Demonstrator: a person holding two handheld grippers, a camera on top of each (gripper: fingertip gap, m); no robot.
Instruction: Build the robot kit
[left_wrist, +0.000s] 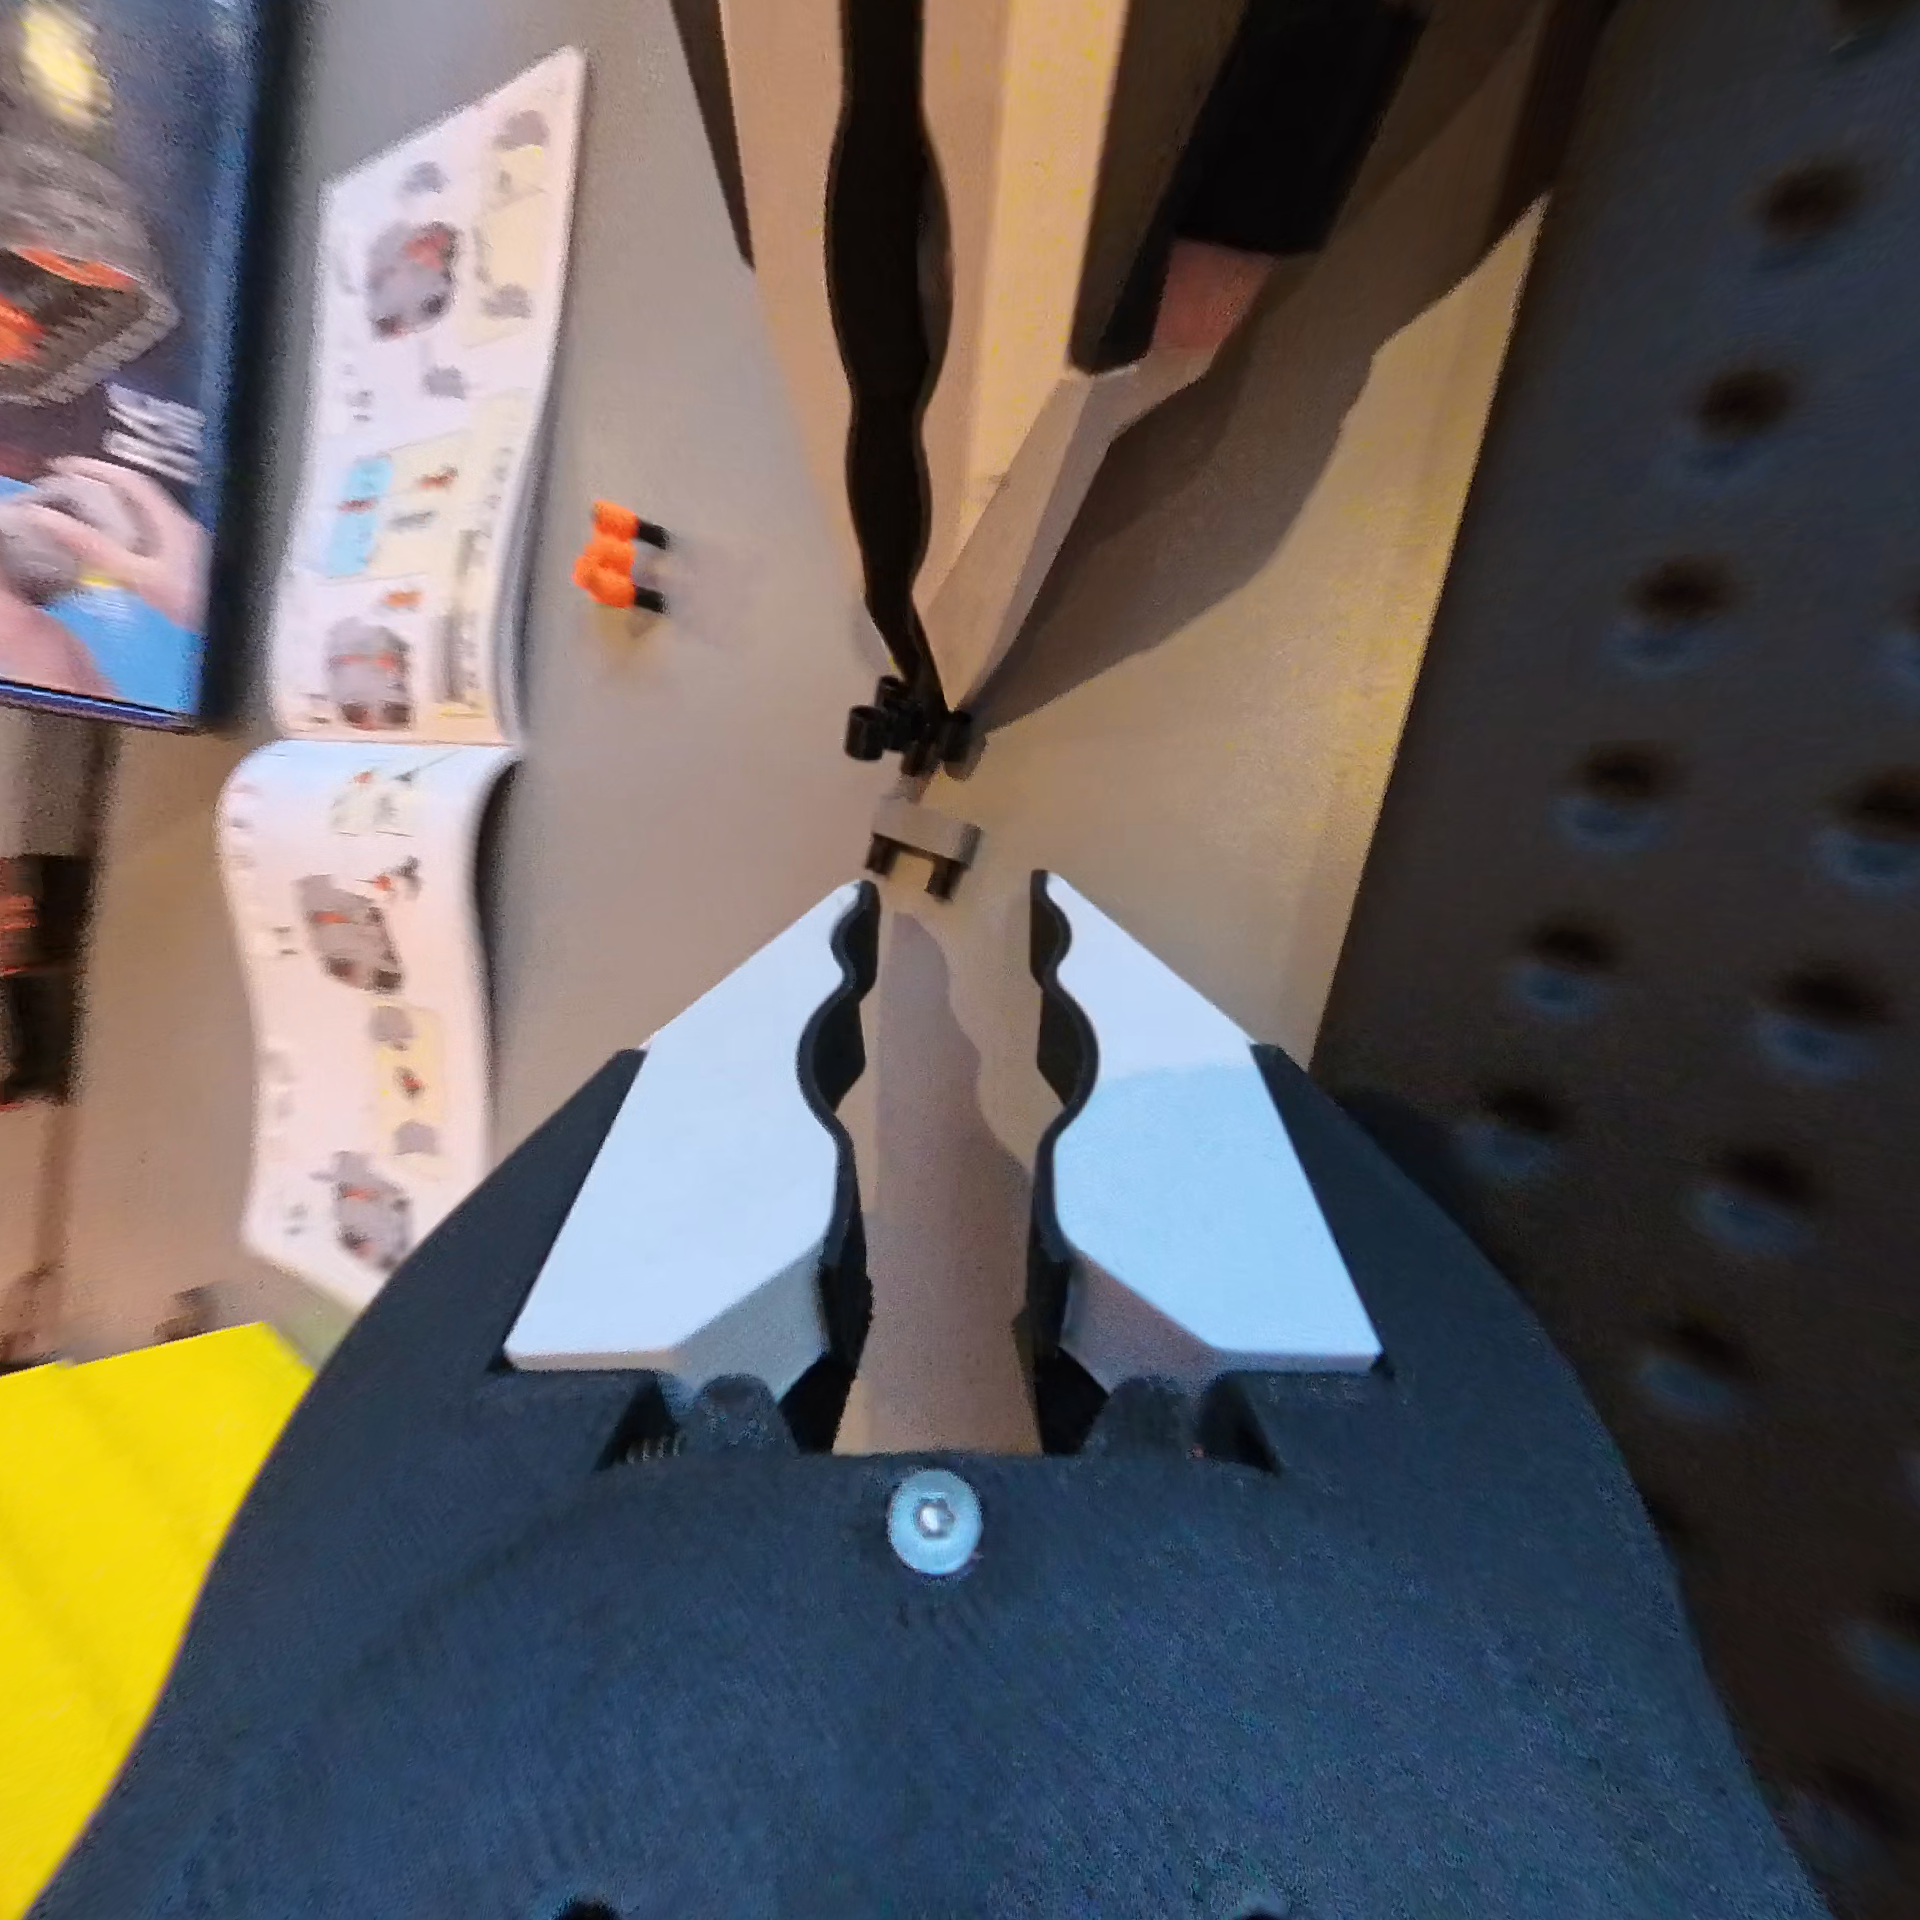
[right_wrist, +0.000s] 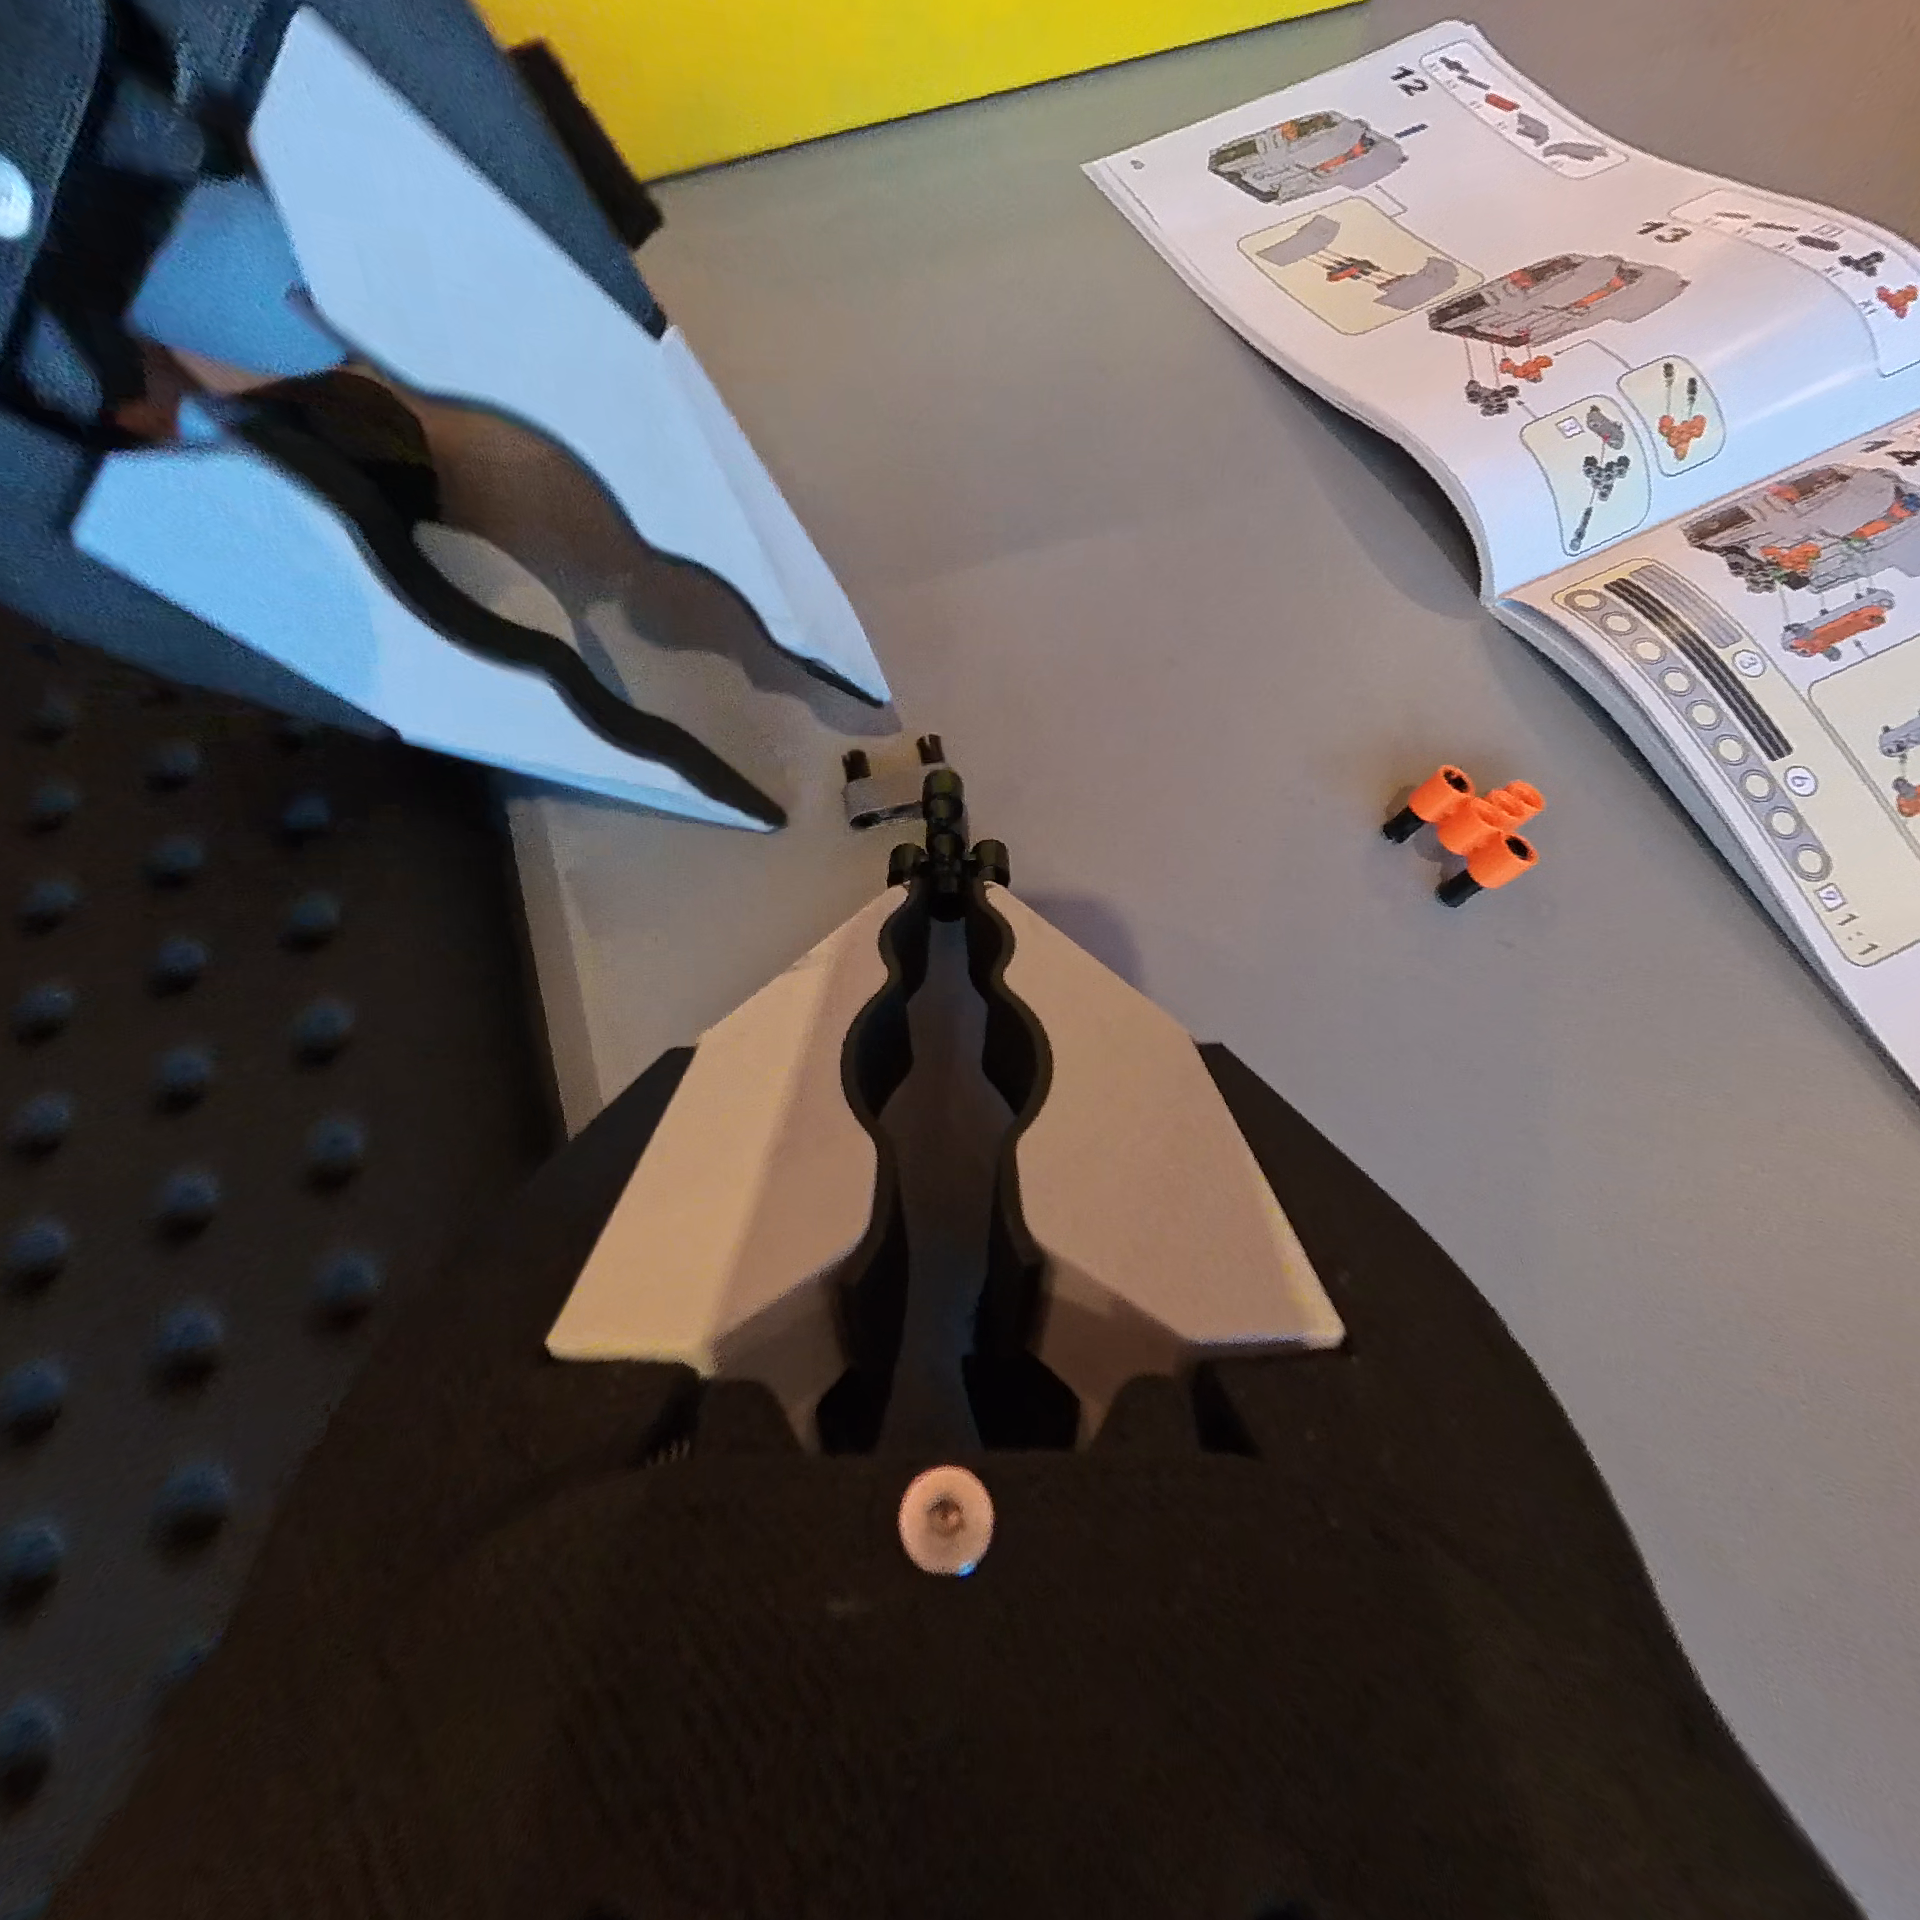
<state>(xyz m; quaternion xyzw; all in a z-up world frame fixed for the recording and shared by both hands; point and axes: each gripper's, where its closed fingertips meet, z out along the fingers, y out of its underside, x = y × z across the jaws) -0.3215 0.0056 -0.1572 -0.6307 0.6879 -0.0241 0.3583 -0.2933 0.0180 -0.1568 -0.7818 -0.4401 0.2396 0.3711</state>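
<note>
Studded dark baseplate (right_wrist: 177, 1039) at far left of the right wrist view, beside the grey tabletop (right_wrist: 1091, 520).

Left gripper (right_wrist: 831, 764) next in that view, entering from upper left, jaws apart and nothing between them, tips just above the tabletop. Same gripper (left_wrist: 951, 894) in its own view: fingers spread, tips just short of a small grey connector piece with black pins (left_wrist: 923, 847).

Grey connector piece (right_wrist: 883, 800) flat on the tabletop, between the two grippers' tips, just beside the left gripper's tips.

Right gripper (right_wrist: 945, 894) at centre, jaws closed on a black pin connector piece (right_wrist: 943, 842), clamped at the very fingertips. Black piece projected forward past the tips, over the grey connector; contact between the two not determinable. Same gripper (left_wrist: 920, 686) in the left wrist view, descending from the top edge, pinched on the black piece (left_wrist: 899, 727) directly above the grey one.

Orange connector piece with black pins (right_wrist: 1475, 831) further right, alone on the tabletop, well apart from both grippers; likewise visible in the left wrist view (left_wrist: 613, 556).

Open instruction booklet (right_wrist: 1558, 416) at far right, lying flat, near the orange piece. Yellow surface (right_wrist: 883, 73) along the top edge. Printed box (left_wrist: 104, 364) beyond the booklet (left_wrist: 416, 520) in the left wrist view.
</note>
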